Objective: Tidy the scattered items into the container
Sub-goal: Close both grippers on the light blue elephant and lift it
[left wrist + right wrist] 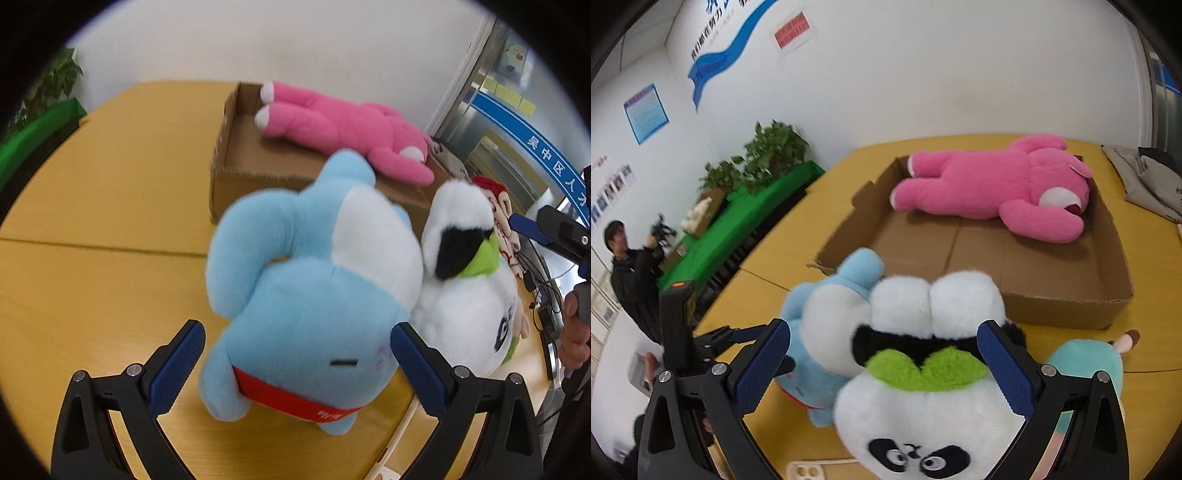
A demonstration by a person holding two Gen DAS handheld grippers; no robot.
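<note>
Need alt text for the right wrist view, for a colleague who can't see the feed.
The open right gripper straddles a white panda plush lying on the yellow table, a light blue plush pressed against its left. Beyond them, a pink bear plush lies in the shallow cardboard box.

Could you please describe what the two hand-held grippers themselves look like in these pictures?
Both look alike. The left hand-held gripper and the right hand-held gripper have black, angular frames with triangular cut-outs and round silver bolts. Each carries two fingers faced with dark blue, fine-textured pads. In the left wrist view, the other gripper's grey handle sits in a bare hand. No cables or sleeves are clearly visible.
</note>
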